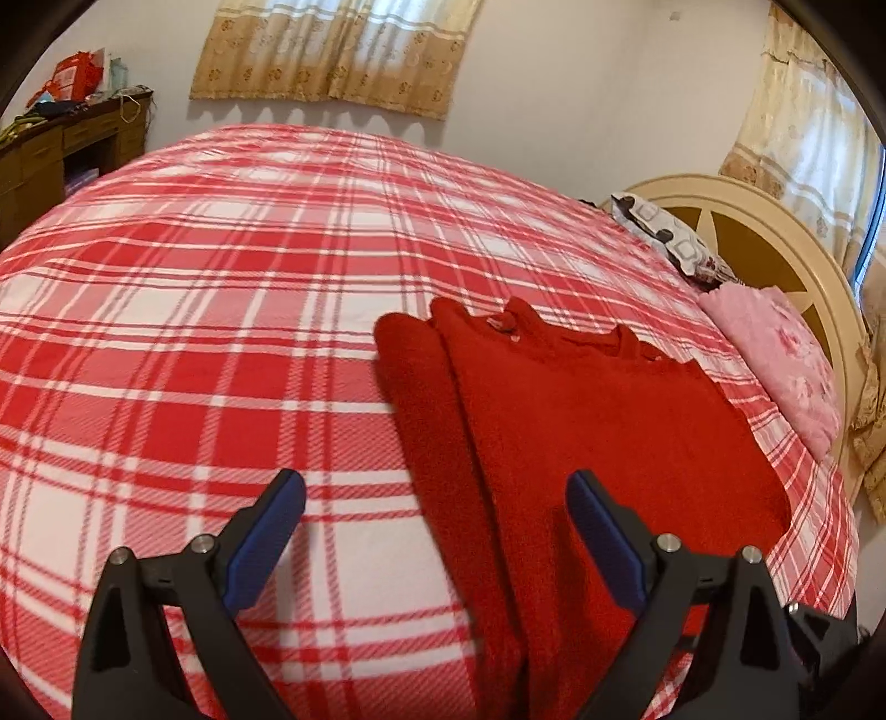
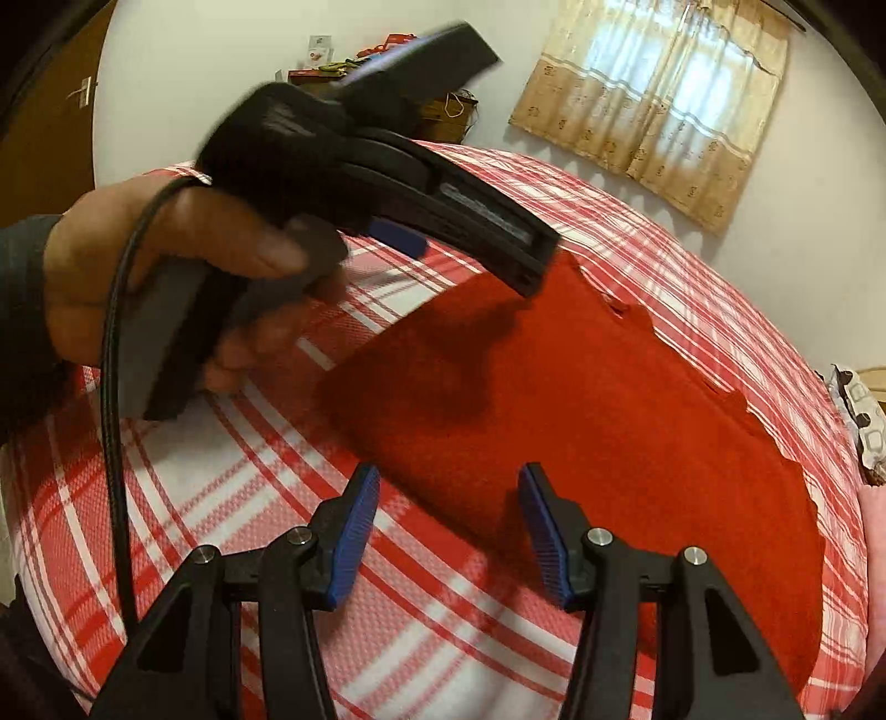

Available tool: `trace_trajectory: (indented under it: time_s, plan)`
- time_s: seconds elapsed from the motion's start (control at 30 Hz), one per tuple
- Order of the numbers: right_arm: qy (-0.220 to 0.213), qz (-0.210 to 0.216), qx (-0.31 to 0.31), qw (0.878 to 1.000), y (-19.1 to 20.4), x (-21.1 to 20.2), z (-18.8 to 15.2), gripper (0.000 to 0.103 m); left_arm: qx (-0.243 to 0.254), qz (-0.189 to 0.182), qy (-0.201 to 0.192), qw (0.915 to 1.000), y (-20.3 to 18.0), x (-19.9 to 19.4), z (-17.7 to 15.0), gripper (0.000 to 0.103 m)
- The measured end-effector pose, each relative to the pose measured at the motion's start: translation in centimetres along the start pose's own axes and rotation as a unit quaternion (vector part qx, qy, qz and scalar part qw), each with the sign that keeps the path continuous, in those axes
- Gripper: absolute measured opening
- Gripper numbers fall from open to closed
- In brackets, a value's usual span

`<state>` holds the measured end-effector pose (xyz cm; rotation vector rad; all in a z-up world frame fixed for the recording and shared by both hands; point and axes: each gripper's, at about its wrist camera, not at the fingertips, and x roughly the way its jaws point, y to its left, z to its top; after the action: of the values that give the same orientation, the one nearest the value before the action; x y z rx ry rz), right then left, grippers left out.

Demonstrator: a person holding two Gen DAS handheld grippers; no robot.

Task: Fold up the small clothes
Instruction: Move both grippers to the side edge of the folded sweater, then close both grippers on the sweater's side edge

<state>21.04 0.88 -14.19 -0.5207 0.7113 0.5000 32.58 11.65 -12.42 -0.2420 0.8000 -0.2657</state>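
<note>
A small red knit garment (image 1: 581, 410) lies flat on the red and white plaid bed cover (image 1: 194, 332), with one side folded over along its left edge. My left gripper (image 1: 437, 487) is open above the garment's near left part, holding nothing. In the right wrist view the same garment (image 2: 609, 410) spreads ahead. My right gripper (image 2: 449, 482) is open just above its near edge, holding nothing. The left gripper, held in a hand (image 2: 183, 266), hovers over the garment's far left side in that view.
A cream headboard (image 1: 775, 243) stands at the right with a patterned pillow (image 1: 670, 238) and a pink cloth (image 1: 775, 354). A wooden desk (image 1: 50, 160) with clutter stands at the far left. Curtains (image 1: 338, 50) hang on the wall behind.
</note>
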Motion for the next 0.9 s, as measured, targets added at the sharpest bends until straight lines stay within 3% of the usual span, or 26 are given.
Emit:
trace_trajectory:
  time_s: [0.23, 0.73, 0.8, 0.9]
  plan:
    - [0.001, 0.011, 0.007, 1.000, 0.5, 1.7, 1.2, 0.054, -0.042, -0.043, 0.024, 0.9979, 1.8, 2.0, 0.7, 0.098]
    - [-0.013, -0.007, 0.008, 1.000, 1.9, 2.6, 1.8, 0.054, -0.015, -0.015, 0.022, 0.9995, 1.0, 4.3, 2.3, 0.095]
    - [-0.015, -0.010, 0.007, 1.000, 2.2, 2.6, 1.8, 0.054, -0.015, -0.019, 0.017, 0.9996, 1.1, 4.2, 2.3, 0.090]
    - [-0.018, -0.015, 0.007, 1.000, 2.5, 2.3, 1.3, 0.054, -0.020, -0.033, 0.012, 0.9992, 1.3, 4.1, 2.2, 0.071]
